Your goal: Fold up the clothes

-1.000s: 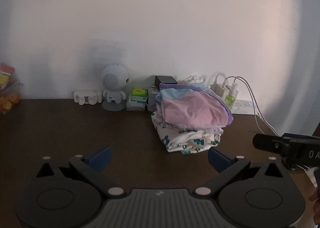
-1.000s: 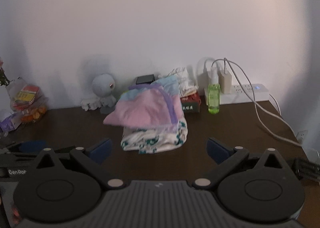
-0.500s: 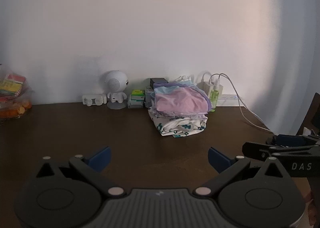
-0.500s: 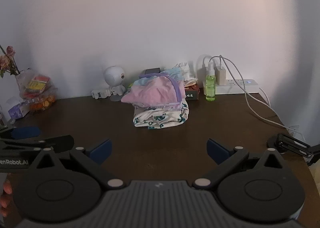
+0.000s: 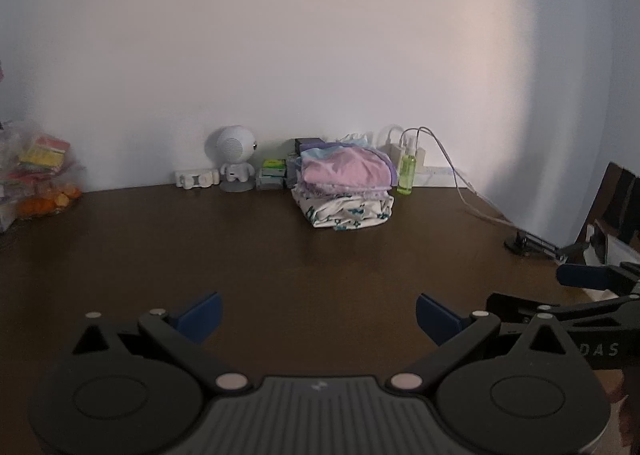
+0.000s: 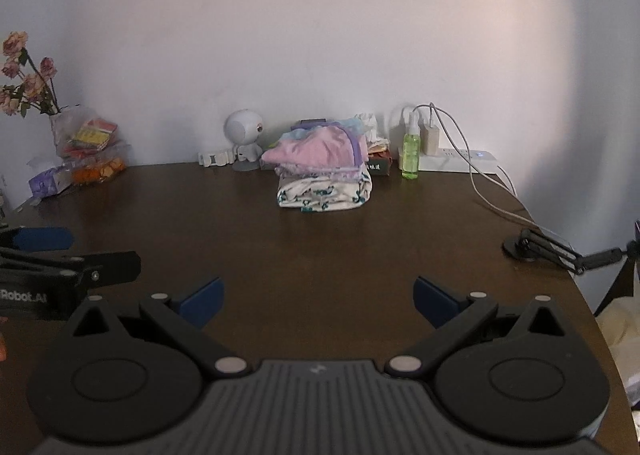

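While folded clothes stack (image 5: 346, 191) sits at far desk (image 5: 280, 255) edge, near wall, left claw (image 5: 318, 315) and right claw (image 6: 316, 301) are held apart, empty. Folding judged complete; next garment, if any, must be fetched.

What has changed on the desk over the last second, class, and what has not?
Both tongs, left and right, have drawn back from the clothes pile, which now looks smaller and farther off. Neither took hold of or let go of anything; both stay open and empty. The pile, bottle and toy have not moved.
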`<state>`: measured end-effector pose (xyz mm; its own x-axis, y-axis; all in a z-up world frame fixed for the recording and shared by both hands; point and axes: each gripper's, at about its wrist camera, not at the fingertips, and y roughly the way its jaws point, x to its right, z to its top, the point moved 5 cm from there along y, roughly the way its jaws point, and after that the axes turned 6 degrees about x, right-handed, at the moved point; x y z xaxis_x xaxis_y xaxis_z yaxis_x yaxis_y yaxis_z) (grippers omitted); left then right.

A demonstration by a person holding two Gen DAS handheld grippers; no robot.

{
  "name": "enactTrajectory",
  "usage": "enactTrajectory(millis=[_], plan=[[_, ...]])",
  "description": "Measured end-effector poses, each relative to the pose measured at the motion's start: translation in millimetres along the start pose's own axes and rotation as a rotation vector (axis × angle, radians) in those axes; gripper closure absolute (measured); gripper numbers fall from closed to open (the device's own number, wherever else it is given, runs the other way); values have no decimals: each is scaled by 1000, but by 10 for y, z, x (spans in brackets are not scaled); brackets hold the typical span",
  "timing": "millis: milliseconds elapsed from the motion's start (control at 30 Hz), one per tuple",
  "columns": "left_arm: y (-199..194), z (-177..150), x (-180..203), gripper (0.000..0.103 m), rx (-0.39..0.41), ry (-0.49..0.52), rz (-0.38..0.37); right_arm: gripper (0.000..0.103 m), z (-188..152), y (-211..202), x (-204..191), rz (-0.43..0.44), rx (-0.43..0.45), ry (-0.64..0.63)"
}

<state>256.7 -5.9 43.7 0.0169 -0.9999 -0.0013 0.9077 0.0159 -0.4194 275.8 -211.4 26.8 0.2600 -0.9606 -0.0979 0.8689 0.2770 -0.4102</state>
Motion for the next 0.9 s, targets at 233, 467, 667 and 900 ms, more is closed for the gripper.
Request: enactTrajectory(millis=[233, 467, 667, 900], plan=[[-330, -262, 93, 0, 15, 22, 12, 0, -244, -334, -90, 7, 6, -17], [-629, -524, 110, 0, 14, 32, 21, 0, -471, -678, -180, 22, 16, -24], [-852, -784, 84, 0, 4, 15, 47, 0, -652, -921, -288, 35, 12, -21], [-1023, -1003, 67, 0, 6, 11, 64, 0, -877, -1112, -467, 51, -14, -35]])
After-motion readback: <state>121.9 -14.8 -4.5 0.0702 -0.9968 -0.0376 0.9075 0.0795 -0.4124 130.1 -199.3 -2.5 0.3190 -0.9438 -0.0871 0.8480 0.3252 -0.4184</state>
